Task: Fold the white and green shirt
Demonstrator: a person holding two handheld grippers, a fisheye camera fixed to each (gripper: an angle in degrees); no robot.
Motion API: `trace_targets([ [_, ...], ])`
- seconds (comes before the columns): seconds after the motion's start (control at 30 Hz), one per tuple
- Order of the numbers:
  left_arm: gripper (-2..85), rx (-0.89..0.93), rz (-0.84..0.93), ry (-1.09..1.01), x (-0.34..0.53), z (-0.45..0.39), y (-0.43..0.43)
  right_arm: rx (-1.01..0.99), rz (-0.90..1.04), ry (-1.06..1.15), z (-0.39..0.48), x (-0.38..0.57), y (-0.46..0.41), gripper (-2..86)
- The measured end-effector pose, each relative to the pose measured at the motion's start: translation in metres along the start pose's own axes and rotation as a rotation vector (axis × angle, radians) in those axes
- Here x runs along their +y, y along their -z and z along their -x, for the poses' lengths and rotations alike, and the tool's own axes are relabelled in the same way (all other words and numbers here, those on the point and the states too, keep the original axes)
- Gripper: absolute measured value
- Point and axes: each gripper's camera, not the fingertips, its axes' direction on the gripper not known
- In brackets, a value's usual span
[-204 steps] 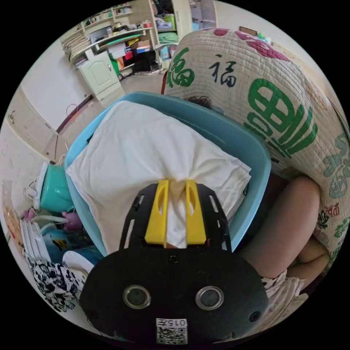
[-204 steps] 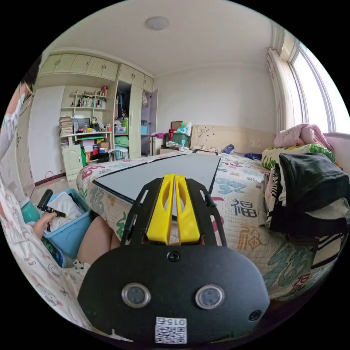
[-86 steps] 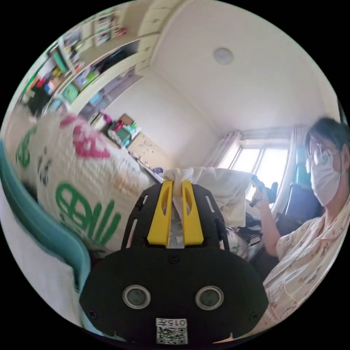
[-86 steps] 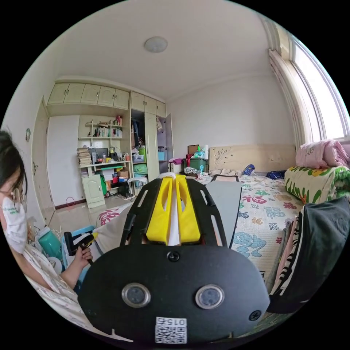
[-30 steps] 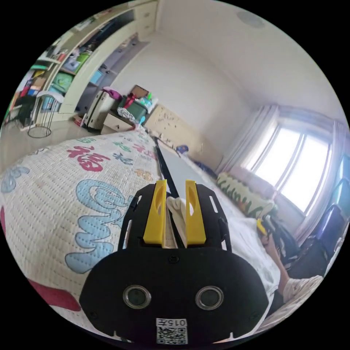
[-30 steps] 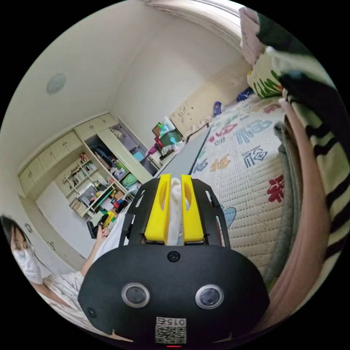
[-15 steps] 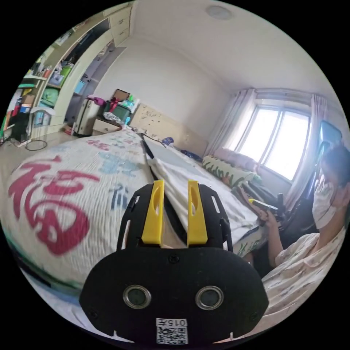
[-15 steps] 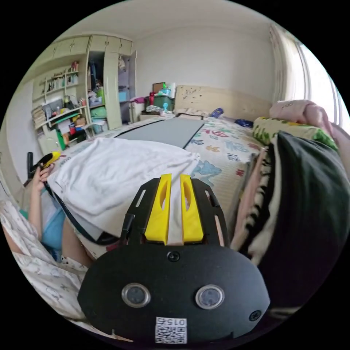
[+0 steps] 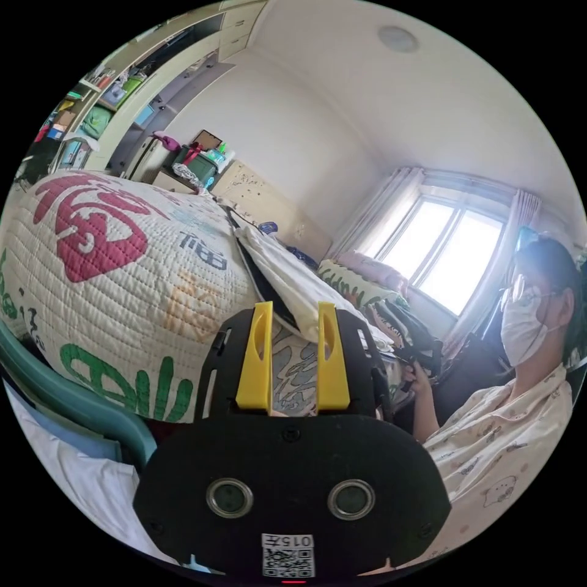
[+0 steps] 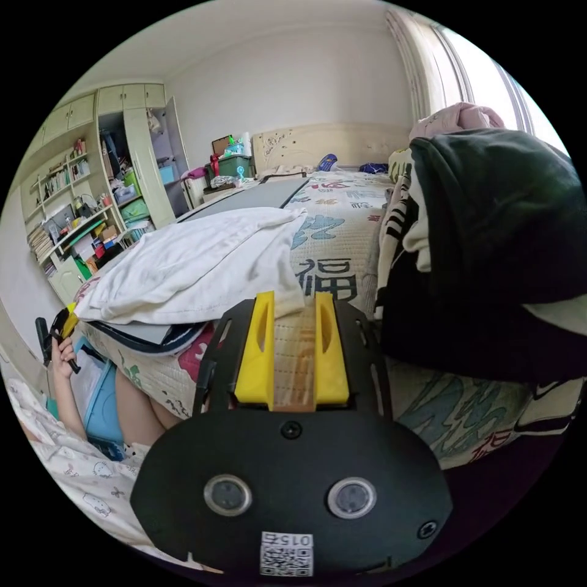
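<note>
White shirt [image 10: 202, 263] lies spread loosely over the grey board [image 10: 244, 199] on the quilted bed [image 10: 342, 269], near its edge; left tongs [image 9: 292, 318] and right tongs [image 10: 289, 309] both hang open, gripping nothing, just off that edge.
</note>
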Motion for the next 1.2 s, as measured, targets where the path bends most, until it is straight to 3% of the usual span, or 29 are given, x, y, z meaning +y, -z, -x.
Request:
trace_targets([
  [0.27,6.7,-0.149,0.084,-0.138,0.018,0.012,-0.001,-0.008,-0.017,0.023,-0.045,0.040,-0.008,2.7],
  [0.47,-0.1,-0.126,-0.005,-0.152,0.031,0.042,0.029,0.079,-0.074,0.016,-0.088,0.094,0.024,0.4],
  [0.77,-0.2,-0.196,-0.037,-0.121,0.080,0.108,0.043,-0.095,-0.056,-0.033,-0.175,0.229,0.068,0.2],
  [0.97,0.7,-0.248,-0.007,-0.146,0.116,0.147,0.050,0.011,-0.042,0.131,-0.187,0.307,0.069,2.6],
  [1.1,5.4,-0.306,-0.066,-0.306,0.130,0.130,0.083,0.096,-0.135,0.320,-0.177,0.350,0.104,6.5],
  [1.2,6.7,-0.255,0.030,-0.507,0.137,0.105,0.070,-0.015,-0.180,0.461,-0.169,0.369,0.128,7.5],
])
